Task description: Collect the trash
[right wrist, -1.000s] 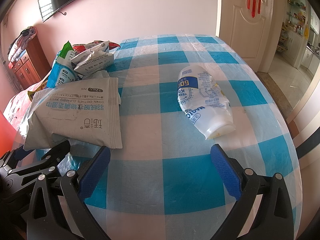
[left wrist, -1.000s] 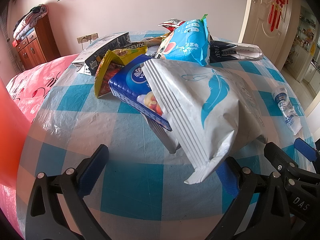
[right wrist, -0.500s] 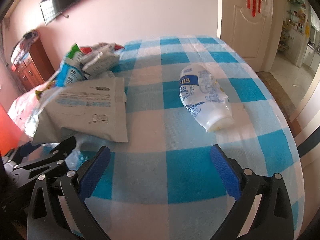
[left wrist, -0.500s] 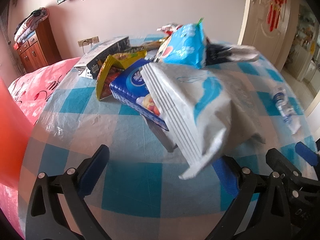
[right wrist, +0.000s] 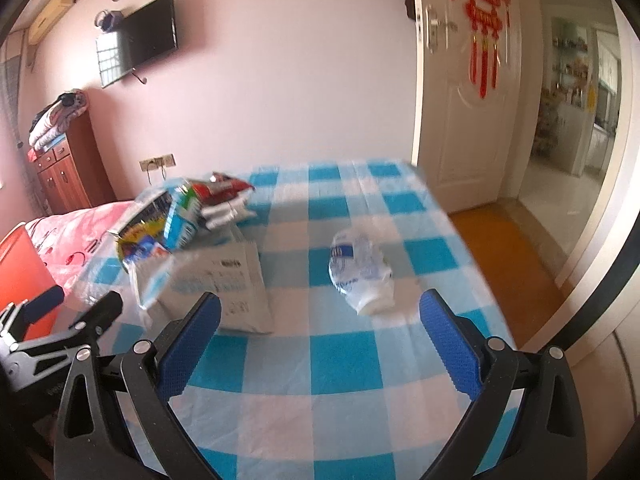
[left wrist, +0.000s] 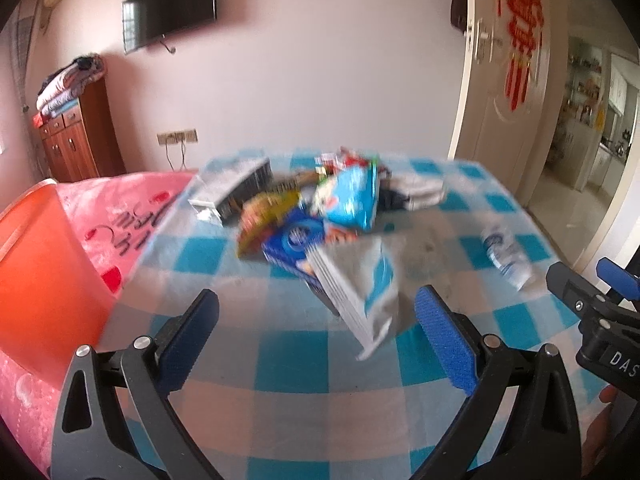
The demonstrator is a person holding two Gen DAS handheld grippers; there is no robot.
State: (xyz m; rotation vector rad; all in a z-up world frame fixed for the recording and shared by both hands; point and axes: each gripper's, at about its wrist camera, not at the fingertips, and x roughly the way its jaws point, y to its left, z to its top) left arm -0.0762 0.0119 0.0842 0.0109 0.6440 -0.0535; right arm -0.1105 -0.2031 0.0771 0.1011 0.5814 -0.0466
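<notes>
Blue-checked cloth covers the table (right wrist: 340, 364). My left tongs (left wrist: 316, 340) and right tongs (right wrist: 320, 344) both gape, empty. The wrapper pile (left wrist: 320, 216) sits mid-table; the crushed bottle (right wrist: 362, 272) lies apart, ahead of my right tongs.

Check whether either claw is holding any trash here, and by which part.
Nothing is held. The left claw and right claw are both open above the table, clear of the wrappers and the bottle.
</notes>
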